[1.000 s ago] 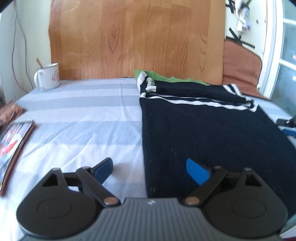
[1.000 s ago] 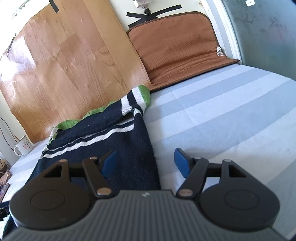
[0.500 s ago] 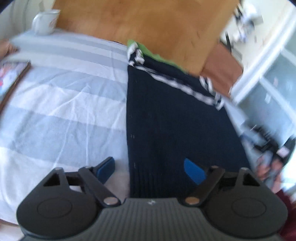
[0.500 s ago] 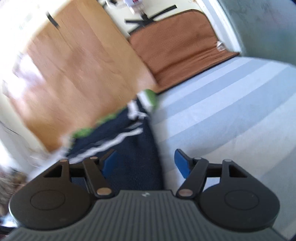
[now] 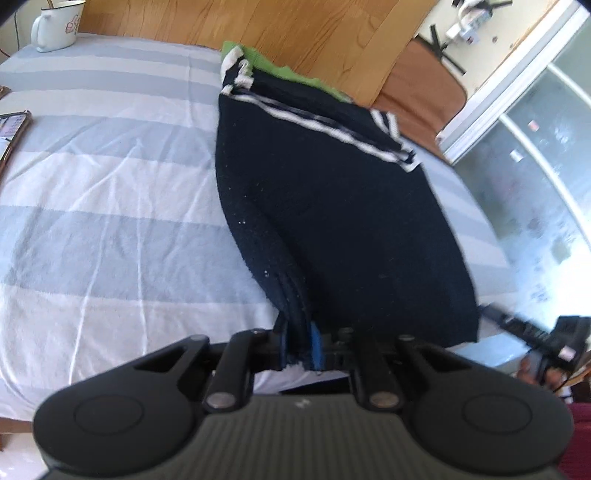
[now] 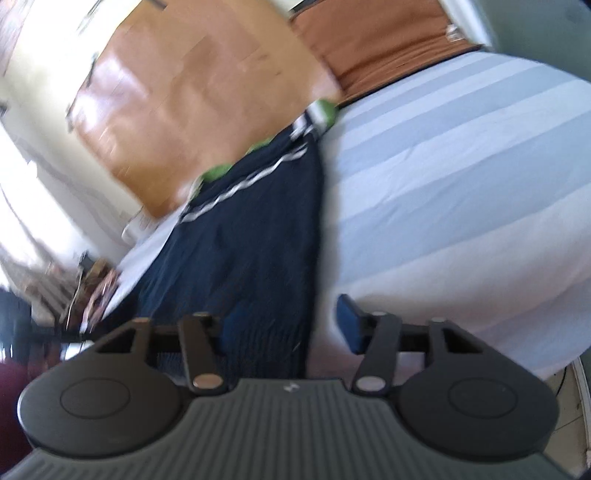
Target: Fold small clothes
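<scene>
Pinching the near-left hem corner, left tongs (image 5: 299, 341) are clamped fully onto the navy sweater (image 5: 332, 206); fabric bunches into a ridge running up from the jaws toward 12 o'clock. Right tongs (image 6: 288, 325): jaws have just been closing, near-right hem edge sits between them, but the right pad (image 6: 349, 323) stands clear of the cloth over bare sheet, so no grip made yet.

Sweater lies flat on the striped bed (image 5: 110, 206), hem nearest, white-striped band and green collar (image 5: 258, 61) at the far end by the wooden headboard (image 5: 295, 26).

Handling, my read: soft knit, light, limp, sags and stretches when lifted, not slippery. Take hold at both hem corners, catching all the layers, and lift evenly so it doesn't skew.

View differences: left wrist is sharp, shows the mug (image 5: 55, 24) at 11 o'clock, a glossy framed thing (image 5: 13, 133) at 9 o'clock, window at 3 o'clock, and the other tool (image 5: 535, 332) with a bit of hand at 4 o'clock. Right wrist is motion-blurred, shows bare bed at 2 o'clock and a brown cushion (image 6: 380, 40) at 1 o'clock; mug not clear there.
</scene>
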Action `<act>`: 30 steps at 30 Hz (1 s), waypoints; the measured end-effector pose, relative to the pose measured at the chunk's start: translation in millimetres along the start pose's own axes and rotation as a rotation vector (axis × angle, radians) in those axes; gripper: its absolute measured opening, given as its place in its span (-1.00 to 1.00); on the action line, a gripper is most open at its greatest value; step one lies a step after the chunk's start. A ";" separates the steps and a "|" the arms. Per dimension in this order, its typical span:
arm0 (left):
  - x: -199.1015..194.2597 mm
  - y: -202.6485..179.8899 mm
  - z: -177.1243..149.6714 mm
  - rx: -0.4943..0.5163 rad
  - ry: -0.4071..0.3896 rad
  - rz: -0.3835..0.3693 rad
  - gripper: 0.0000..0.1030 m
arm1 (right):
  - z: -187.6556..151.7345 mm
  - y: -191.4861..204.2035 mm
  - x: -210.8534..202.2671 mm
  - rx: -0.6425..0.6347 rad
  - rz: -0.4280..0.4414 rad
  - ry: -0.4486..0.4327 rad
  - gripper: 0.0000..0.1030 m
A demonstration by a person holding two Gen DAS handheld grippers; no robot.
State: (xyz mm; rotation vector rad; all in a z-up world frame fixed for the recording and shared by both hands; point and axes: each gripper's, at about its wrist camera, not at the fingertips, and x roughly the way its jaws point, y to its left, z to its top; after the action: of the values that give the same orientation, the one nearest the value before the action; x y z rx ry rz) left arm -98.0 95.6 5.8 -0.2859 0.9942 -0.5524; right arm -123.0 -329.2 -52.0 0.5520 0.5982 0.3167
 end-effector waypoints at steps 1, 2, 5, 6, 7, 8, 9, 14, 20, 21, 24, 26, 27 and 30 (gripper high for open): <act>-4.1 -0.2 0.8 -0.008 -0.010 -0.009 -0.78 | -1.5 2.3 5.0 -0.009 0.005 0.026 -0.54; -7.9 0.6 1.7 -0.016 -0.023 -0.016 -0.78 | -1.7 3.1 6.8 -0.019 0.004 0.041 -0.77; -12.9 4.9 3.2 -0.046 -0.054 -0.032 -0.79 | 3.8 -0.1 12.5 0.009 0.036 0.056 -0.80; -13.3 6.7 3.6 -0.060 -0.061 -0.042 -0.79 | 6.8 -1.5 11.7 0.028 0.056 0.050 -0.80; -13.4 8.8 4.1 -0.074 -0.072 -0.054 -0.79 | 10.5 -1.6 9.8 0.044 0.085 0.033 -0.80; -14.1 11.2 5.4 -0.089 -0.089 -0.072 -0.79 | 13.9 -3.3 3.3 0.051 0.113 0.009 -0.81; -14.6 12.9 7.8 -0.106 -0.106 -0.091 -0.79 | 19.6 -1.6 1.4 0.055 0.137 -0.018 -0.81; -10.4 22.5 45.0 -0.173 -0.206 -0.170 -0.79 | 66.3 -2.9 8.9 0.098 0.210 -0.131 -0.81; 33.4 40.8 147.1 -0.266 -0.324 -0.048 -0.64 | 153.6 -16.2 89.1 0.257 0.073 -0.214 -0.68; 45.4 45.0 161.3 -0.293 -0.325 0.036 -0.56 | 162.9 -17.9 105.5 0.252 0.008 -0.235 -0.23; 58.4 49.4 163.1 -0.311 -0.287 0.118 -0.46 | 169.9 -10.1 121.4 0.141 -0.217 -0.234 0.11; 54.5 47.2 143.2 -0.242 -0.300 0.115 -0.04 | 155.1 -9.3 106.9 0.077 -0.153 -0.243 0.09; 54.1 46.1 135.4 -0.231 -0.307 0.148 0.15 | 146.3 -11.0 99.9 0.061 -0.152 -0.247 0.14; 60.9 48.3 120.1 -0.230 -0.264 0.139 0.17 | 124.8 -24.4 95.0 0.098 -0.146 -0.183 0.21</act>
State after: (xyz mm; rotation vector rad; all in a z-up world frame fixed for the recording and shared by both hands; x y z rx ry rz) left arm 44.9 99.1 2.8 -0.4782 0.8135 -0.2649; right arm 30.4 -357.2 -22.1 0.6209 0.4761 0.0974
